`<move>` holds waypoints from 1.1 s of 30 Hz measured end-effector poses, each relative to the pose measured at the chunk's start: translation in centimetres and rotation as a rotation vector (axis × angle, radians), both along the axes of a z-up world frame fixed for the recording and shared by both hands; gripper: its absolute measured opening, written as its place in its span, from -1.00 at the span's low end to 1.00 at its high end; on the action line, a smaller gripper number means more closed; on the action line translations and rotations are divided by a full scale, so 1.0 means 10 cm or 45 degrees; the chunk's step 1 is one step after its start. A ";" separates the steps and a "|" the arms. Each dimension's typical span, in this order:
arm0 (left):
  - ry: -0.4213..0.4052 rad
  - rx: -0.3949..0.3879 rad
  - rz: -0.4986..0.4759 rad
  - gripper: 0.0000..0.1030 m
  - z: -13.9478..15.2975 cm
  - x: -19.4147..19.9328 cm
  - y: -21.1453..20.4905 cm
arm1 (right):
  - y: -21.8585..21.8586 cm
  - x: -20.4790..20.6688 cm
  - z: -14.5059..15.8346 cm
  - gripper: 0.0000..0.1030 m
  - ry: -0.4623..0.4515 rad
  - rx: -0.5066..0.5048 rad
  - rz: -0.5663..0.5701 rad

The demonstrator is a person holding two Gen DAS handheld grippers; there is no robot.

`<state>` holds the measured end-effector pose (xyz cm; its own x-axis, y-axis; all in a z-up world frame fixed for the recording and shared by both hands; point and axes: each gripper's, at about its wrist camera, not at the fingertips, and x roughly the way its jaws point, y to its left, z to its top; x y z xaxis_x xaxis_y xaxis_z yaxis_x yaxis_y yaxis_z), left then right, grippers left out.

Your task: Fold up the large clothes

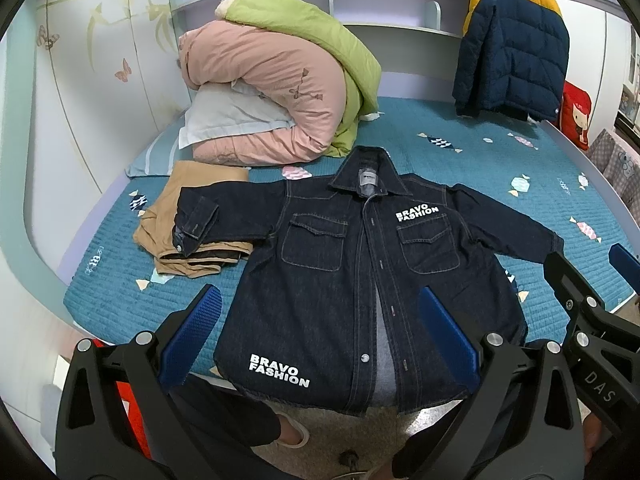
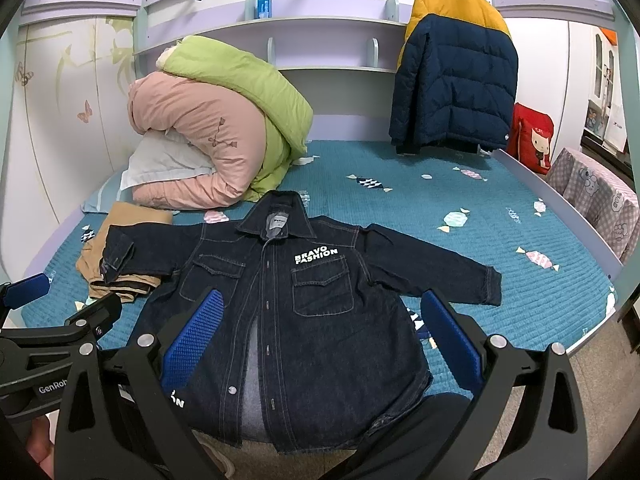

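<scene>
Beside the dark denim jacket, its left sleeve lies across folded tan trousers; the jacket itself lies face up on the teal bed, hem overhanging the near edge. The left gripper and right gripper hover above the jacket's hem, fingers spread wide, grasping nothing.

Denim jacket: "BRAVO FASHION" in white above one chest pocket, again in white near the hem on the other front panel. Neck label printed, too small to read. Right gripper body: "DAS". Left gripper body: "GenRob", cut off.
</scene>
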<state>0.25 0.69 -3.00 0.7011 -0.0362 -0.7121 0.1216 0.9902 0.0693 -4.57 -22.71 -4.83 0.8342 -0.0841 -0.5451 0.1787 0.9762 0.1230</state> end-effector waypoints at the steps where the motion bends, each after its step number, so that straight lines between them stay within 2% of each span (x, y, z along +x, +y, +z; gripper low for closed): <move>1: 0.005 -0.003 -0.001 0.90 -0.01 0.01 0.01 | 0.01 0.02 0.00 0.86 0.003 -0.001 0.001; 12: 0.067 -0.015 0.004 0.90 -0.07 0.18 0.09 | 0.08 0.18 -0.05 0.86 0.067 0.009 0.014; 20: 0.134 -0.053 0.034 0.90 -0.22 0.39 0.29 | 0.27 0.42 -0.14 0.86 0.136 -0.013 0.061; 27: 0.222 -0.150 0.066 0.91 -0.42 0.65 0.62 | 0.44 0.72 -0.24 0.86 0.144 0.064 0.093; 30: 0.258 -0.182 0.076 0.91 -0.51 0.78 0.77 | 0.56 0.91 -0.30 0.86 0.186 0.077 0.088; 33: 0.311 -0.260 0.051 0.91 -0.61 0.91 0.95 | 0.73 1.16 -0.43 0.86 0.257 0.082 0.136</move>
<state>9.39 10.22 -9.15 0.5142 -0.1711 -0.8404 0.0706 0.9850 -0.1574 7.01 -15.42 -9.10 0.7101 0.0392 -0.7030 0.1023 0.9821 0.1582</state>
